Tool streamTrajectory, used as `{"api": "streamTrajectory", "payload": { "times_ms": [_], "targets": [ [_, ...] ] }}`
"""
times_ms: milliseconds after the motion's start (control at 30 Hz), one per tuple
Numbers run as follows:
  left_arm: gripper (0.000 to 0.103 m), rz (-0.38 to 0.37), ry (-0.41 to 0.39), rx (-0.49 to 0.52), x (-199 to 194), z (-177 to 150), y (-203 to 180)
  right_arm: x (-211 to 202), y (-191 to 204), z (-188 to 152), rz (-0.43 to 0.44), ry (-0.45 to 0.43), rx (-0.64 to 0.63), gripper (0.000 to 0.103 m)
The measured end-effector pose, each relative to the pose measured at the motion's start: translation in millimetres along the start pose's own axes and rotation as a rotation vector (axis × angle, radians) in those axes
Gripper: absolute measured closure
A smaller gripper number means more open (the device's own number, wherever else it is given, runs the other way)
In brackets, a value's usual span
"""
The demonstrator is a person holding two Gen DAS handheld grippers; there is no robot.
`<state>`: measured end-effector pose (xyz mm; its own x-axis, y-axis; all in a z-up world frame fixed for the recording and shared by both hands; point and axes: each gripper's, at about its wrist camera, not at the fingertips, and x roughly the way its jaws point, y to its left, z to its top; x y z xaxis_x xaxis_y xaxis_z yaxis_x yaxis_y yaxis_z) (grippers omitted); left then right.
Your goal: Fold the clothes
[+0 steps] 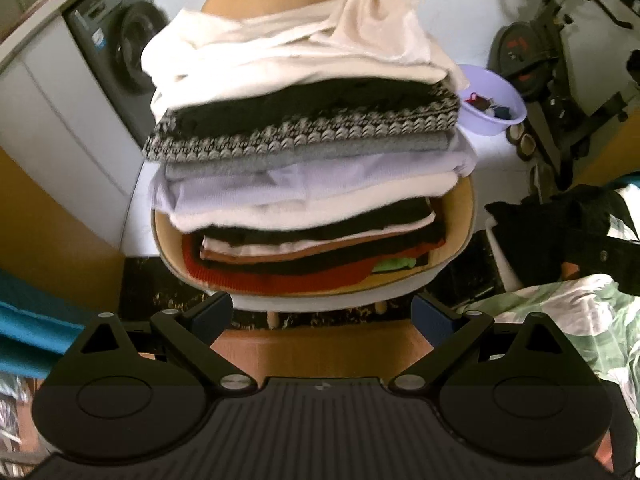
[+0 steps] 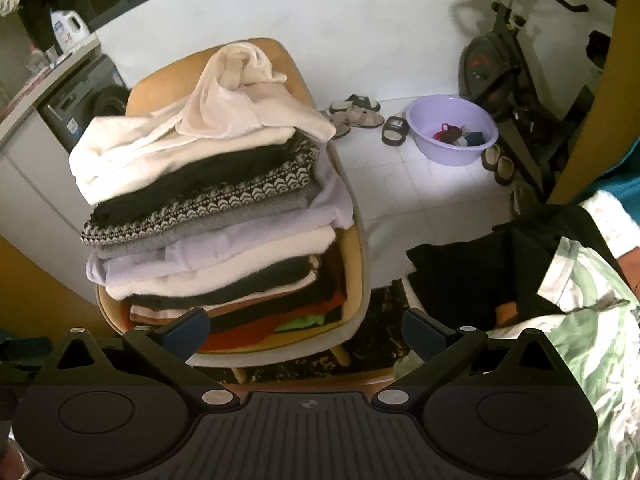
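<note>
**Both grippers empty in front of a full chair**

The left gripper [image 1: 322, 314] and the right gripper [image 2: 306, 328] each sit at the bottom of their frame with the fingers spread wide and nothing between them. Both point toward the same thing: a tall stack of folded clothes [image 1: 308, 168] piled on a tan chair [image 1: 460, 224] in the middle of the picture. The stack runs from a red layer at the bottom through black, cream, lilac and grey layers up to a black-and-white patterned knit [image 1: 304, 136]. On top lies a cream garment [image 2: 224, 116] that is bunched into a peak rather than laid flat, so it looks the least finished of the pile.

At the right edge of both frames, a black garment [image 2: 480, 272] lies loose and crumpled beside a green-and-white leaf-print fabric [image 2: 580, 320]; what these rest on is hard to make out in the fisheye distortion, possibly a bed. A lilac basin [image 2: 452, 128] with small coloured items stands on the tiled floor behind the chair, near some sandals [image 2: 356, 114].

Judging by the empty fingers and the built-up stack, the work seems to be between garments: one piece placed, the next not yet taken. The next move probably calls for either tidying the cream top layer or turning right to the black garment, pinching it at an edge or two corners so it can be spread before folding.
</note>
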<state>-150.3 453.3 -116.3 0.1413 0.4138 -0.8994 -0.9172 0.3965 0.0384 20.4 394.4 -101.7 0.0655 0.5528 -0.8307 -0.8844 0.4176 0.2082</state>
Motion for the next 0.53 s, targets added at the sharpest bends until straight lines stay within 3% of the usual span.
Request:
{"api": "streamTrajectory", "payload": {
  "times_ms": [267, 533],
  "targets": [
    [0.005, -0.027, 0.053, -0.034, 3.7, -14.6, 12.5, -6.1, 7.9, -8.0, -0.006, 0.004, 0.016, 0.001],
    [0.005, -0.034, 0.037, -0.023, 0.3, -27.8, 18.0, -11.0, 14.3, -22.7, -0.018, 0.019, 0.023, 0.001]
  ]
}}
